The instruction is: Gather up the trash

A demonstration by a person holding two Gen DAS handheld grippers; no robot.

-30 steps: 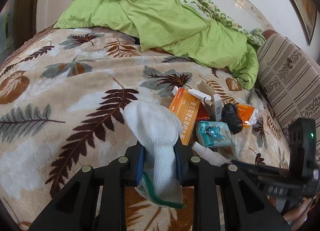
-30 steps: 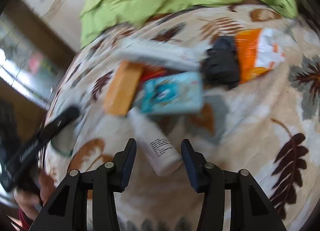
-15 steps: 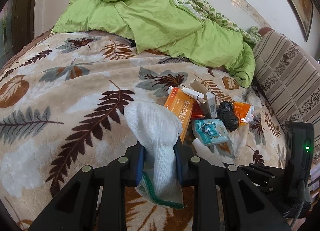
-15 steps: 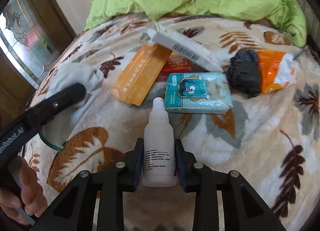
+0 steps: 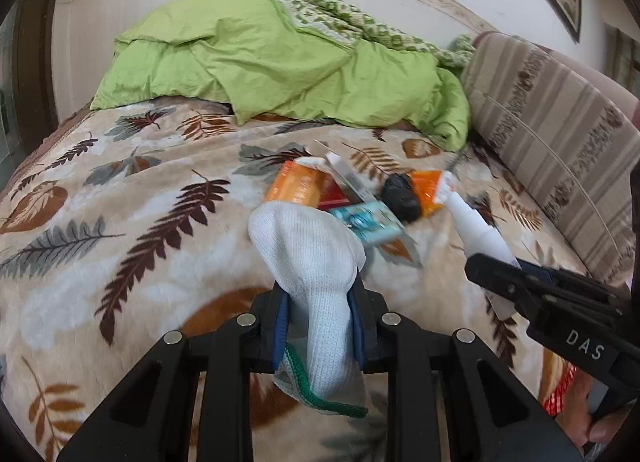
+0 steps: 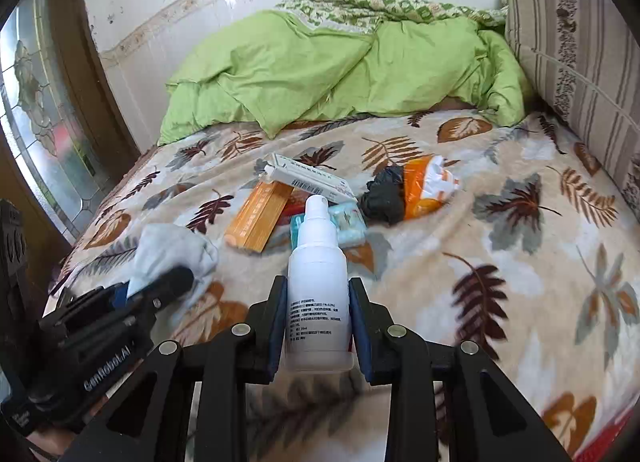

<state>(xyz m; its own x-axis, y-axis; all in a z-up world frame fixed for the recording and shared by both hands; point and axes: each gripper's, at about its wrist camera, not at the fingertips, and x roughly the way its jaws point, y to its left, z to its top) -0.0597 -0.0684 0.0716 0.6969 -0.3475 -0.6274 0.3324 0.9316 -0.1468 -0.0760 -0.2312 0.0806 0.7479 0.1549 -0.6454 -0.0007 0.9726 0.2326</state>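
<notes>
My right tool (image 6: pixel 319 316) is clamped on a white plastic spray bottle (image 6: pixel 318 282), upright between the pads, its printed label facing me and its nozzle cap on; I cannot tell whether anything is inside. My left tool (image 5: pixel 319 318) is clamped on a white knitted sock (image 5: pixel 316 262) with a green-edged cuff hanging below the pads and the toe bulging above them. A second ago the bottle lay on the bed between my spread right fingers; half a second ago they had closed on it low over the blanket, and now it is lifted clear, with the pile farther off. The sock has stayed gripped throughout. The rest of the trash sits together on the fleecy leaf-print blanket (image 6: pixel 500 262): a long orange carton (image 6: pixel 258 218), a white carton (image 6: pixel 310 180) with a barcode lying across it, a red pack underneath, a teal tissue pack (image 6: pixel 350 224), a crumpled black bag (image 6: pixel 384 200) touching a shiny orange wrapper (image 6: pixel 426 190). A rumpled green duvet (image 6: pixel 340 74) is heaped at the far end beside a striped cushion (image 6: pixel 580 46).
</notes>
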